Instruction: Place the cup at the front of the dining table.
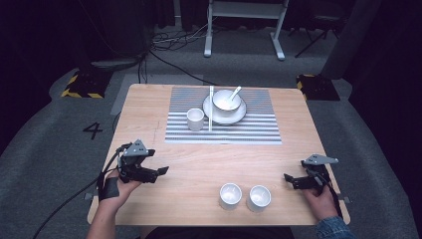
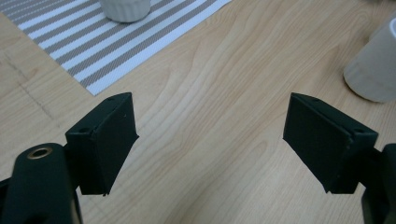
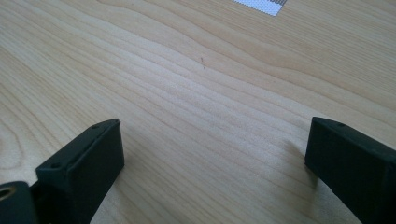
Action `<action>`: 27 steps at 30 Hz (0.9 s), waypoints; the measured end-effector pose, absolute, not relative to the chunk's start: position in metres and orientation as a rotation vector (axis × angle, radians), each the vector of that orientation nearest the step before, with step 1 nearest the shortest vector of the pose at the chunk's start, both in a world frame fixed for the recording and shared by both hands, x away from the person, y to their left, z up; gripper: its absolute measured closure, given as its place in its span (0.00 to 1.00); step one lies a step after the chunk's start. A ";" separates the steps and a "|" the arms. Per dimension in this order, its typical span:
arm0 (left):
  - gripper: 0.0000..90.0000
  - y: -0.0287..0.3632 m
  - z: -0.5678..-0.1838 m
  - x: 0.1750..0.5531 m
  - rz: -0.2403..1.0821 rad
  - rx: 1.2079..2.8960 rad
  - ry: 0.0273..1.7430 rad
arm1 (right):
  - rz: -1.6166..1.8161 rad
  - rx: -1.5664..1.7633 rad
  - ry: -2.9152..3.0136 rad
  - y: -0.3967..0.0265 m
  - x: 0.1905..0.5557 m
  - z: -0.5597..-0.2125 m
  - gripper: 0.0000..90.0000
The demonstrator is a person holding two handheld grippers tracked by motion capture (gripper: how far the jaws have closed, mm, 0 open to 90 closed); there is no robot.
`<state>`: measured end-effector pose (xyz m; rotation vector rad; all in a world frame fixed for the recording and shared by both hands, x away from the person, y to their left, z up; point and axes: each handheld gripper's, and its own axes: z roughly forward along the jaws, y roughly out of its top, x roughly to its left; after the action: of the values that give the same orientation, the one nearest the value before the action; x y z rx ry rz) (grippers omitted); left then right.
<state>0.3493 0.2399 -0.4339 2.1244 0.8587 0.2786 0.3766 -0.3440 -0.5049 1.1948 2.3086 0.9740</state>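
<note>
- Left gripper (image 1: pixel 161 172): jaws apart, empty, near the worktop (image 1: pixel 199 164) left edge.
- Right gripper (image 1: pixel 288 178): jaws apart, empty, near the right edge.
- Two cups (image 1: pixel 245 196) stand between them.

Wooden table (image 1: pixel 199 164): striped mat (image 1: pixel 222 115), cups (image 1: pixel 245 196).

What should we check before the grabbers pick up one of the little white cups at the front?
1. Left gripper open: ok, jaws wide apart.
2. Right gripper open: ok, nothing between its jaws.
3. Two front cups upright: ok, standing side by side; touching or not, cannot tell.
4. Cups empty: ok, insides look bare white.
5. Path from each gripper to the cups clear: ok, bare table between.
6. Room on the striped mat: ok, its near part is bare.
</note>
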 end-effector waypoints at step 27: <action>0.19 0.256 -0.486 0.310 0.328 2.063 1.152 | 0.974 1.195 2.309 -0.344 0.377 -0.505 0.05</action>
<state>0.3100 0.2556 -0.4856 2.0626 1.1521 0.3276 0.3766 -0.3439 -0.5049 1.1951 2.3086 0.9742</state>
